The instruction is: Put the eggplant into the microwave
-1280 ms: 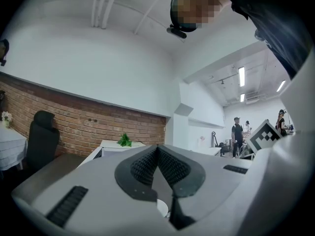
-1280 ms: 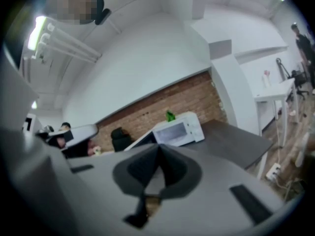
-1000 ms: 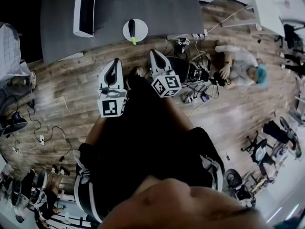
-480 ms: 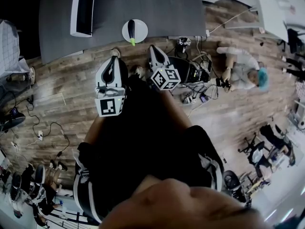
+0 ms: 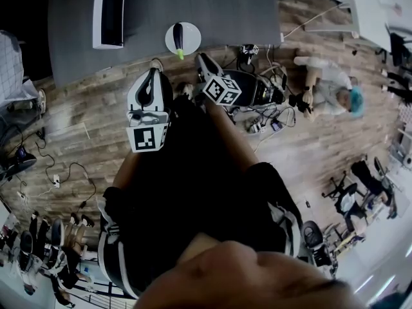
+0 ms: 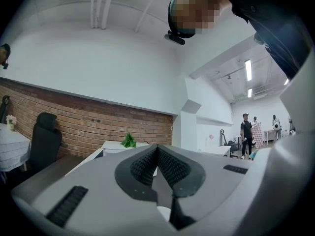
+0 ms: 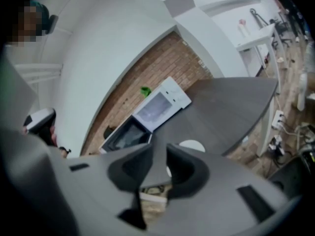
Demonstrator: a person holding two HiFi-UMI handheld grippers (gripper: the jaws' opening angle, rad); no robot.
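The eggplant (image 5: 178, 39) lies on a white plate (image 5: 192, 37) near the front edge of the dark desk (image 5: 219, 8), its green stem toward the person. The microwave (image 5: 106, 11) stands on the same desk, well apart from the plate and to its left in the head view. In the right gripper view the microwave (image 7: 158, 103) has its door swung open.

The left hand-held gripper (image 5: 153, 77) is over the wooden floor (image 5: 90, 114), short of the desk edge. Its own view shows its jaws (image 6: 157, 149) pressed together at the tips with nothing between them. It points level toward a brick wall (image 6: 98, 127) and a small green plant (image 6: 129, 140).

The right hand-held gripper (image 5: 202, 59) is tilted down, its tip just below the plate at the desk's edge. Its jaws (image 7: 158, 156) have just been opening and stand apart, with nothing gripped. Through the gap only the desk top and a part of the plate (image 7: 192, 145) show.

A person (image 5: 325, 85) sits on the floor to the right, among cables.
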